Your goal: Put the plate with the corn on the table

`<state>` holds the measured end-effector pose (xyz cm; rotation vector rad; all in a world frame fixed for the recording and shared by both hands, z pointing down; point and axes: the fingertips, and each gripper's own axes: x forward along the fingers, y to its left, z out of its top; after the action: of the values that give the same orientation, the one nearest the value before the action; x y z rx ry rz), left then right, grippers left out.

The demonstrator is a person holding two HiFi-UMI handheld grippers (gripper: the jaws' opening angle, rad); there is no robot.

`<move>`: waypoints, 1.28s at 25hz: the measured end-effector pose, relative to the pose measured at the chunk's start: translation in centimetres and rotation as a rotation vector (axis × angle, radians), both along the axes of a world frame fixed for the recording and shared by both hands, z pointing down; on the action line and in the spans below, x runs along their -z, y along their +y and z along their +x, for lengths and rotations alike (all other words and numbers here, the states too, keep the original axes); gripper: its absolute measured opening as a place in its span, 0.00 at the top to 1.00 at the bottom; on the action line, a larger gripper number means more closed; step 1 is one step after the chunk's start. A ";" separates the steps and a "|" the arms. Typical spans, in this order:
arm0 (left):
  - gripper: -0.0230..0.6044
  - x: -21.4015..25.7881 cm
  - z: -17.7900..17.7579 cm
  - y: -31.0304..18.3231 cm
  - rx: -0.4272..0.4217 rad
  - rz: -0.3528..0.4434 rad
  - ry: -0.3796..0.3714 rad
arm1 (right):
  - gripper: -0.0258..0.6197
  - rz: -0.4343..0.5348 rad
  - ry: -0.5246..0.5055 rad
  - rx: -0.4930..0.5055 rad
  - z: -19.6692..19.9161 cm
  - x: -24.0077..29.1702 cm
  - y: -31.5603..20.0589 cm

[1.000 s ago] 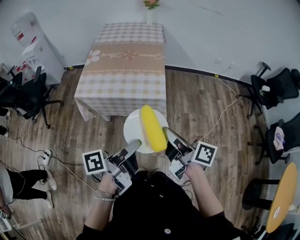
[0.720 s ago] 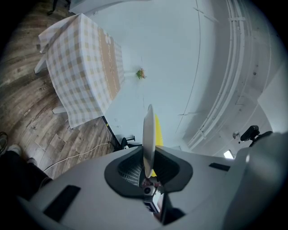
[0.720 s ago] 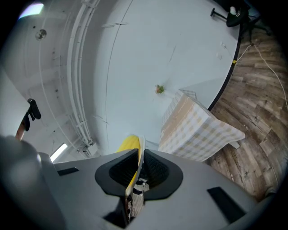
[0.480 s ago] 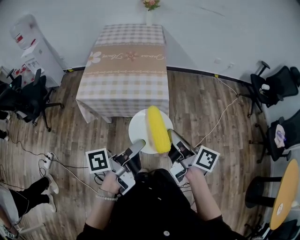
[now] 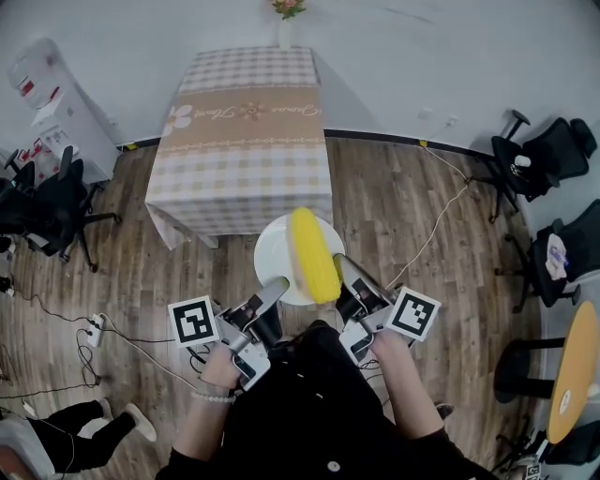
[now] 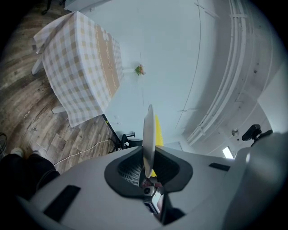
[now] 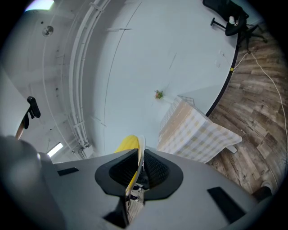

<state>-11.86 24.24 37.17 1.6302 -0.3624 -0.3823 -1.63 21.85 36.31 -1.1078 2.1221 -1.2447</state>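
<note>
Pointing level, left claw (image 5: 273, 287) and right claw (image 5: 340, 266) each clamp the plate (image 5: 275, 249) bearing corn (image 5: 313, 255).

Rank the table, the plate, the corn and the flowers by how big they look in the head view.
1. Table
2. Plate
3. Corn, lying on the plate
4. Flowers, though they are farthest from the camera, which shrinks them

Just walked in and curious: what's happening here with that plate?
A person holds a two-jaw gripper in each hand. The left gripper and right gripper each clamp the rim of a white plate carrying a corn cob, holding it over the wooden floor, short of the checked-cloth table. It is not yet set down.
</note>
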 end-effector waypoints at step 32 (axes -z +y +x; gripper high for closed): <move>0.88 0.1 1.6 -10.0 0.060 0.010 -0.006 | 0.85 -0.005 0.026 0.071 1.4 0.1 -10.6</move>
<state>-10.24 14.19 37.10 1.6337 -0.4148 -0.4253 -0.24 11.26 36.23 -1.0639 2.1965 -1.2743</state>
